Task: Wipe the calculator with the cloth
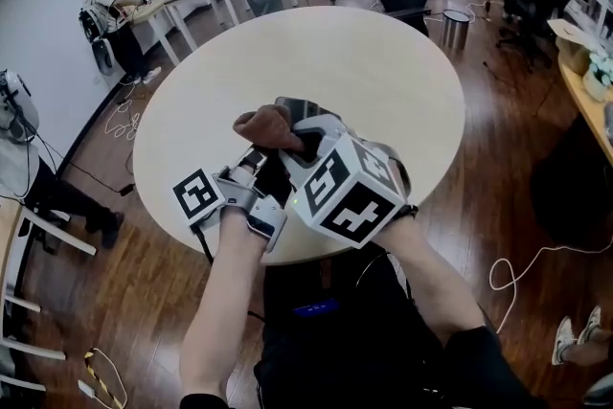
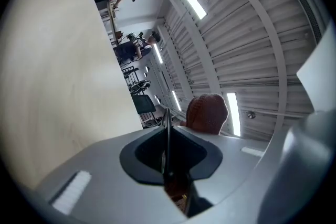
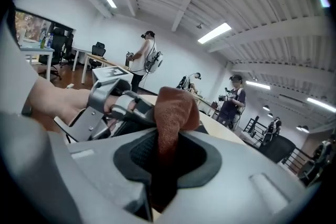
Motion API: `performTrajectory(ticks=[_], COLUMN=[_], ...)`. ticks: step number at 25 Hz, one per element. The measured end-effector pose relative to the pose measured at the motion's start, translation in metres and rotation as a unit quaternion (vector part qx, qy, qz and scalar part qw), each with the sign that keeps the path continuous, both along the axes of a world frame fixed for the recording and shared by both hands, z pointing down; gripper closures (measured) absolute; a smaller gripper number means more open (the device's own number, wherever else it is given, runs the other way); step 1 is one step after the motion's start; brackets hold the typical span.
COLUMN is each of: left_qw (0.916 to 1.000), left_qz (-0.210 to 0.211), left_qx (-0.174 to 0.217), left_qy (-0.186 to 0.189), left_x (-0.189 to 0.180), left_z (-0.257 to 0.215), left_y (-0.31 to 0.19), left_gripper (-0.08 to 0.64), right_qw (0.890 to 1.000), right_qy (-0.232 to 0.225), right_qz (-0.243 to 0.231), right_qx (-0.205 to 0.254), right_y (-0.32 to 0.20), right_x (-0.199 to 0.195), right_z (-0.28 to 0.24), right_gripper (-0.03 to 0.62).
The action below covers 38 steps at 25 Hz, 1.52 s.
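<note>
- The left gripper (image 2: 168,157) is clamping fully closed on the calculator (image 2: 166,123), which is showing edge-on as a thin dark line between its jaws.
- The right gripper (image 3: 165,155) is pinching a brown cloth (image 3: 176,107), with the bunched end sticking out past its jaws.
- Both grippers are hanging close together in the air above the near edge of a round pale table (image 1: 383,72), their tips pointing toward each other.
- The cloth's bunched end is sitting just beside the calculator, right at the left gripper's tips; whether it is pressing on the surface I cannot tell.
- Other people are standing at desks in the background.
</note>
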State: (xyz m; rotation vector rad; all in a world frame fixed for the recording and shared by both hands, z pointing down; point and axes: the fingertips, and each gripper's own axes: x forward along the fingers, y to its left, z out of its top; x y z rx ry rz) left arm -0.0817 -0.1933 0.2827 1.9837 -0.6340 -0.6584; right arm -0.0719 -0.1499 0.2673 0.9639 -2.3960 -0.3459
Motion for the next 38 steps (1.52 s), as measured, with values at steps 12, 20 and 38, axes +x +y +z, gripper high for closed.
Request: performTrajectory(ticks=[12, 20, 38], left_qw=[0.9982, 0.9943, 0.98], left_qz=[-0.021, 0.008, 0.027], left_qx=[0.053, 0.091, 0.12], left_qy=[0.017, 0.055, 0.156], left_x=[-0.006, -0.01, -0.023], left_z=[-0.016, -0.029, -0.043], left_y=[0.001, 0.013, 0.022], left_gripper=[0.509, 0.508, 0.509], right_qw=[0.986, 0.979, 0.942], right_qy=[-0.132, -0.176, -0.307], right_qz=[-0.067, 0.09, 0.114], right_qx=[-0.078, -0.04, -0.074], right_y=[0.017, -0.062, -0.063], right_x=[0.009, 0.094, 0.14], right_z=[-0.012, -0.022, 0.007], right_gripper=[0.528, 0.528, 0.528])
